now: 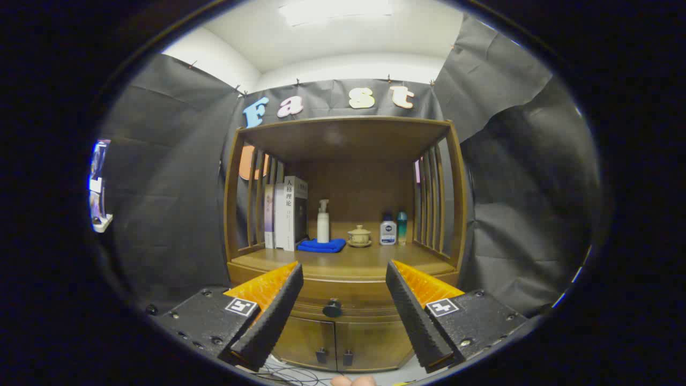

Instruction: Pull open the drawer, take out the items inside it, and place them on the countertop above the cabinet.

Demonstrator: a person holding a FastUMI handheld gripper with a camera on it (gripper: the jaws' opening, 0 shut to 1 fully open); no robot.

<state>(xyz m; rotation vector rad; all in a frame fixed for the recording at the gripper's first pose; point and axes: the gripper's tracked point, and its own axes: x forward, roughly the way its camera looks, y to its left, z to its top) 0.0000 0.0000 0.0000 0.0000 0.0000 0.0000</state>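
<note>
- Drawer (343,301) is seen shut, flush in the cabinet (343,338) front, just under the countertop (348,260) and above the two small doors (335,343).
- Its knob (332,308) is found at 12 o'clock from the gripper (343,321), between the fingers but well beyond them; nothing is touched.
- The gripper is held spread wide, with nothing between its fingers.
- The drawer front looks like stiff, solid wood; it is judged rigid and moderately heavy, likely to slide with some friction and best pulled straight, not twisted.
- The knob is small, round and dark, probably smooth, so a slip is judged possible; it is best pinched from 3 and 9 o'clock, close to its stem.
- What lies inside the drawer cannot be told while it is shut, so weight and fragility of the items are unknown.
- The countertop is partly taken: books (286,214) at 10 o'clock of the knob, a pump bottle (323,221) on a blue cloth (321,245), a lidded cup (359,236), and two small bottles (394,229) at 1 o'clock.
- Bare wood is left along the front edge, judged the safest landing place.
</note>
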